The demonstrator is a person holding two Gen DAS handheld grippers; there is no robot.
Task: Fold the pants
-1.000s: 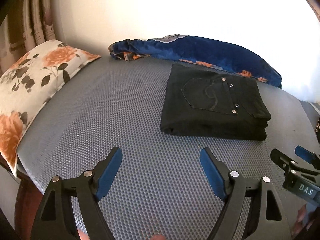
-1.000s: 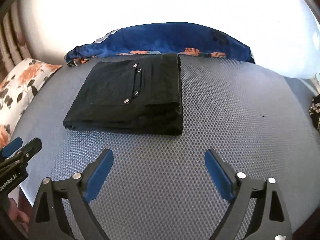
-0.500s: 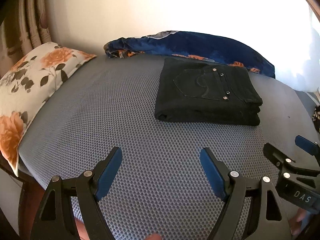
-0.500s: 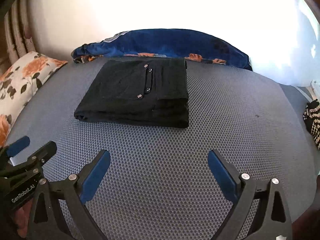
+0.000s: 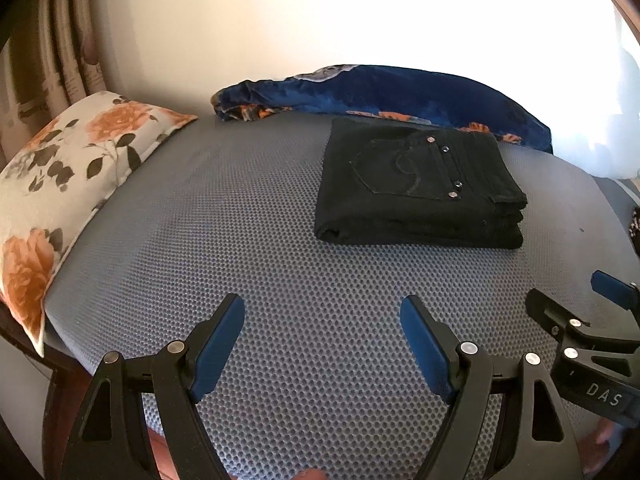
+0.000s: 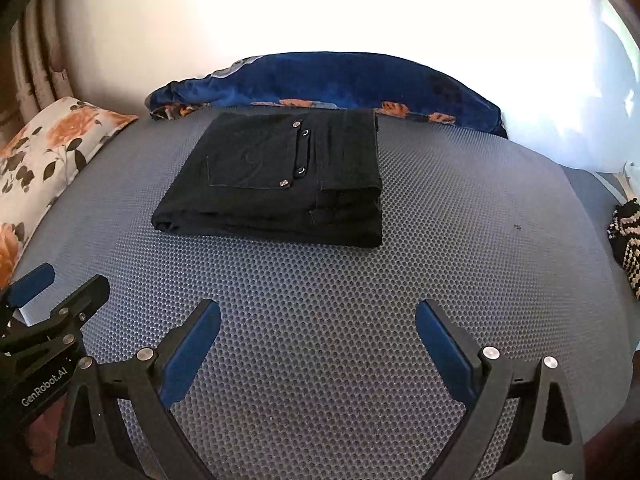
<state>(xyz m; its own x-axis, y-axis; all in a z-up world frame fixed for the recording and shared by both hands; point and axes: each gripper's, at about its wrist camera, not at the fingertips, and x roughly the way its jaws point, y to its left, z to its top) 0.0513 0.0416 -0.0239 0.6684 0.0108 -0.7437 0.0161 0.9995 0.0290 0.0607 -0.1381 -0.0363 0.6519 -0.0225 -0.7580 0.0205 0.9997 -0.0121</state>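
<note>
Looking along the left wrist view: left gripper (image 5: 322, 316) hung low over the grey honeycomb mattress (image 5: 224, 240), blue-padded fingers (image 5: 218, 344) spread wide apart with nothing between them, only bare mattress showing in the gap. Black pants (image 5: 416, 184) lay folded into a thick rectangular stack well beyond the fingertips, toward the right of the far half of the mattress, back pocket and metal rivets facing up. Just behind the stack, a blue floral blanket (image 5: 392, 88) bunched against the pale wall. A floral pillow (image 5: 68, 160) rested along the left edge. Right gripper (image 5: 580, 308) poked in at the lower right edge, apart from the pants, fingers parted.

Turning to the right wrist view: right gripper (image 6: 318, 320) likewise hung above the mattress (image 6: 460, 240), fingers (image 6: 444, 356) held wide, gripping nothing. Pants (image 6: 276, 184) sat left of centre, well clear of the fingertips, folded edges facing the camera. Blanket (image 6: 340, 80) behind them, pillow (image 6: 44, 152) at far left. Left gripper (image 6: 56, 284) visible at lower left, clear of the stack. A black-and-cream striped fabric (image 6: 626, 240) showed at the right edge.
</note>
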